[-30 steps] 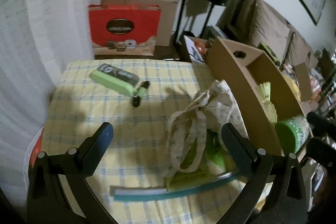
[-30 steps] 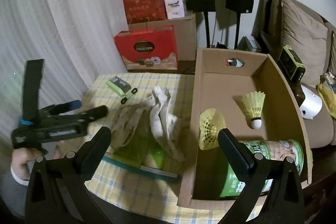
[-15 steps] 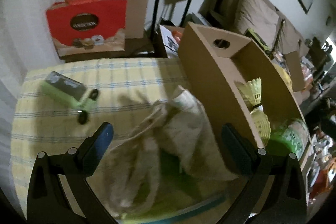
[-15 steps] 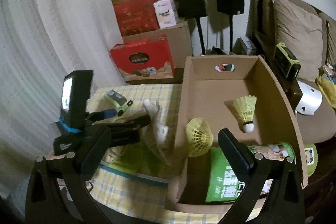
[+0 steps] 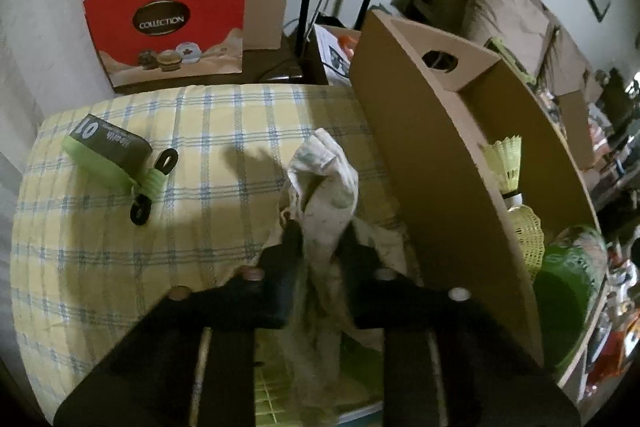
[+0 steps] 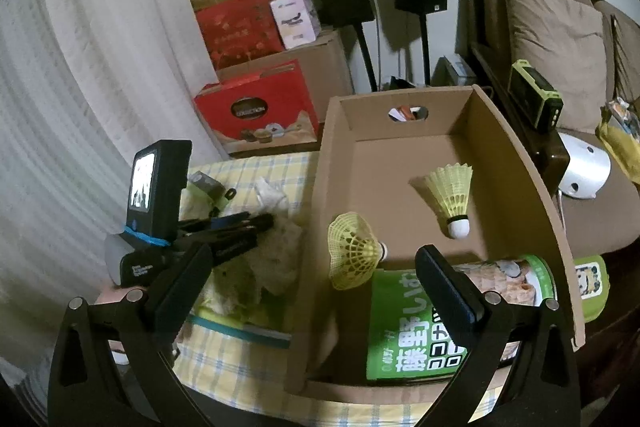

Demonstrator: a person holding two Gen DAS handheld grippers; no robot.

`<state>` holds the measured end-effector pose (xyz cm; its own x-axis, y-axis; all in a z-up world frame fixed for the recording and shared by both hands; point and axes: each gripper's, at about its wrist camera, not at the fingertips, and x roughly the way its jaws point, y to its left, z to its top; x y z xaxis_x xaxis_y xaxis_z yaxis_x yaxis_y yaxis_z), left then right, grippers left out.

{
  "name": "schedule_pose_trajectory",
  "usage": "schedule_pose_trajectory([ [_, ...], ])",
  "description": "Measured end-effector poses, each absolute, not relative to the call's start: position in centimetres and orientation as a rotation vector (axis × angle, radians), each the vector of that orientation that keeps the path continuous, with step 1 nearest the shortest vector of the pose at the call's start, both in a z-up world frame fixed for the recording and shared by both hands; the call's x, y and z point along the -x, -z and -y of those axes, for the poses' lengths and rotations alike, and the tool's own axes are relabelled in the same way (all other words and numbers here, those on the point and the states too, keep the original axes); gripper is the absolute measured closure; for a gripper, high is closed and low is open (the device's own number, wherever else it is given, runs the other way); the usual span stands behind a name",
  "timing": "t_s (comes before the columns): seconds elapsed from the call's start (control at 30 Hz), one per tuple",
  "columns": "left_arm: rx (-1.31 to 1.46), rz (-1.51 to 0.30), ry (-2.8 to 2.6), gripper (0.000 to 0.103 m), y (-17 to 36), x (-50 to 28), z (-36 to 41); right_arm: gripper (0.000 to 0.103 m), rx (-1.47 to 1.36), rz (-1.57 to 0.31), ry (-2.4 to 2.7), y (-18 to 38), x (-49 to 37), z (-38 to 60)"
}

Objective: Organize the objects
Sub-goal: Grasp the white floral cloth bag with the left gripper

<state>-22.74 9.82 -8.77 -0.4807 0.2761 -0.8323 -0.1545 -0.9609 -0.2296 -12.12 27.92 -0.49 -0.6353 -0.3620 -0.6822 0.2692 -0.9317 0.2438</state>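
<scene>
My left claw [image 5: 318, 247] has just been closing and now pinches the crumpled cloth [image 5: 328, 195], which lies on the checked tablecloth [image 5: 120, 247] at nine o'clock of the cardboard box [image 5: 432, 163]. My right claw [image 6: 316, 287] hangs spread apart over the box's near end, holding nothing, the green can [image 6: 416, 331] between its fingers.

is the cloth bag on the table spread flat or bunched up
Bunched up: the cloth bag stands in crumpled folds, pinched by the left gripper, whose jaws have just closed on it.
</scene>
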Motion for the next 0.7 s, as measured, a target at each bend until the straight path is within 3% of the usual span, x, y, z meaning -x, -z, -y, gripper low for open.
schedule_pose_trajectory([
  [0.1, 1.381, 0.24, -2.492, 0.097, 7.8, 22.0, -9.1, 0.001, -1.102, 0.156, 2.556, 0.5, 12.0, -27.7],
  [0.43, 1.179, 0.325, -2.551, 0.098, 0.9, 18.6, -5.6, 0.001, -1.074, 0.131, 2.54, -0.2, 11.5, -26.5],
  [0.7, 1.074, 0.289, -2.642, 0.098, -3.2, 15.3, -2.0, 0.001, -1.063, 0.132, 2.504, -0.6, 11.5, -25.0],
])
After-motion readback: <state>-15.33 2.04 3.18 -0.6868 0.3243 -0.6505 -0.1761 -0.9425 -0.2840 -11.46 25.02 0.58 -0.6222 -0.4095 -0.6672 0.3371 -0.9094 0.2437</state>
